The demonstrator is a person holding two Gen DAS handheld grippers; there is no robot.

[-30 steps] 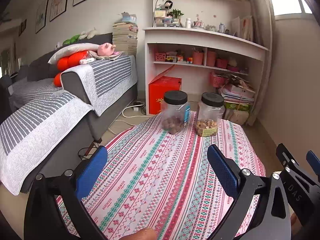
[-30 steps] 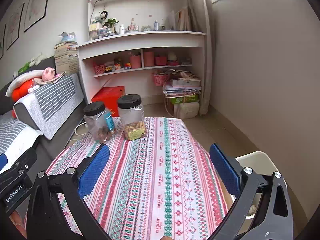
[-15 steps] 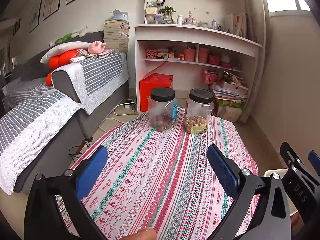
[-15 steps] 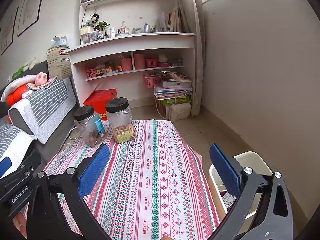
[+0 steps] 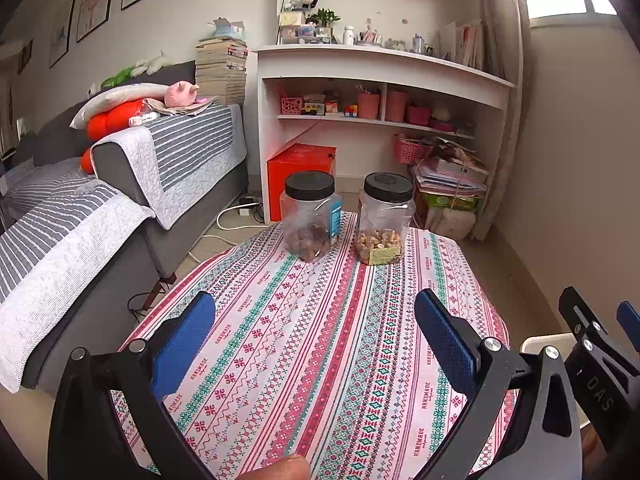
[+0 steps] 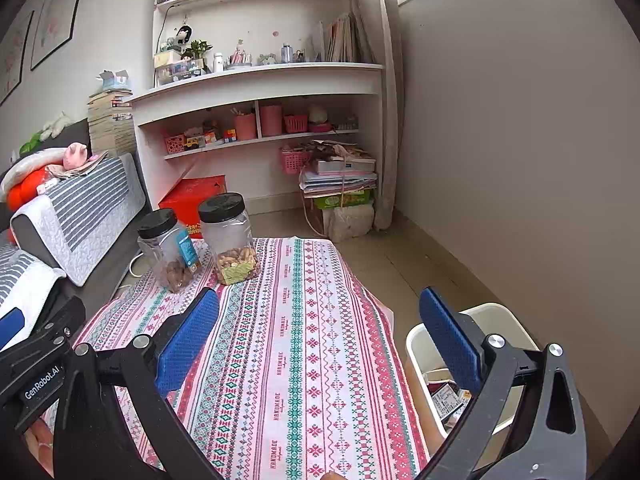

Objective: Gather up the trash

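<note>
No loose trash shows on the tablecloth (image 5: 320, 340); what can be seen of it lies in the white bin (image 6: 504, 320) on the floor at 4 o'clock in the right view, just beside the table's right edge, with wrappers inside. So the collecting looks close to done, and the sensible thing is to sweep both cameras across the cloth and the floor for stray bits before stopping. The two jars (image 5: 348, 216) at 12 o'clock hold nuts under black lids and are probably not trash, so keep clear of them.

The left gripper (image 5: 316, 340) hangs above the near part of the table, its blue pads wide apart with nothing between them, pointing toward the jars. The right gripper (image 6: 320, 340) is level with it at 3 o'clock, its pads also spread and empty, one pad over the cloth and the other over the bin's rim.
</note>
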